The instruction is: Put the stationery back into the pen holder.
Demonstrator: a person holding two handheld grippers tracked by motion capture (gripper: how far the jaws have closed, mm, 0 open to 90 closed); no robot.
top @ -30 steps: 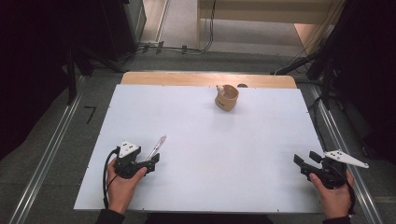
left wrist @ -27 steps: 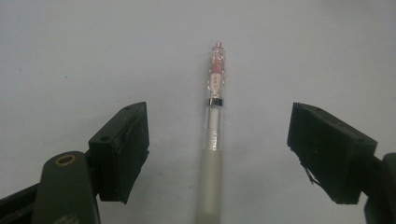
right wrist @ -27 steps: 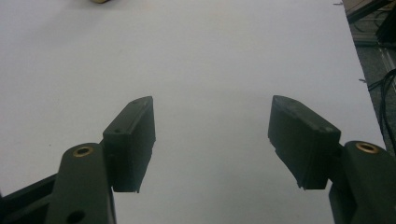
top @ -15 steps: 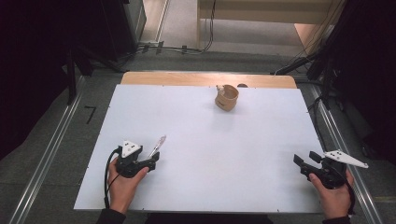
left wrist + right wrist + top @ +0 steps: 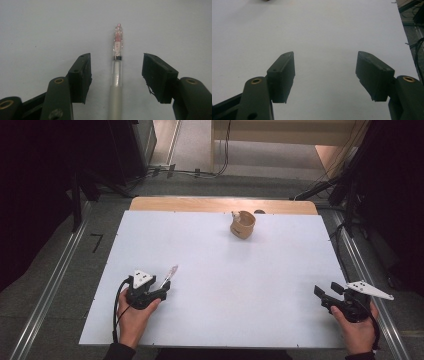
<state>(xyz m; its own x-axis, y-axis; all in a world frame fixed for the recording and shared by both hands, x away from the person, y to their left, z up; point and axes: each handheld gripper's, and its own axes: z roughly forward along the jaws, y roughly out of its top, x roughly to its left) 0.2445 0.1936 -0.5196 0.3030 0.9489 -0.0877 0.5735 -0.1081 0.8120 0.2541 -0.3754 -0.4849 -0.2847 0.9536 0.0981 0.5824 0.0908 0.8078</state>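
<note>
Pen (image 5: 117,72) position is unchanged from a second ago: it lies flat on the white surface (image 5: 225,285) at your near left, its pink-filled clear end pointing away from you. Your left hand-held gripper (image 5: 164,289) sits over it with the barrel between the jaws; the jaws have just been closing and stand narrower than a second ago, yet a gap remains on each side and neither pad touches the pen. Further along, the tan cup (image 5: 243,224) stands at the far edge, in the same spot as before. At the right, your right hand-held gripper (image 5: 324,293) rests near the surface's edge, its place unchanged, jaws wide and holding nothing.
</note>
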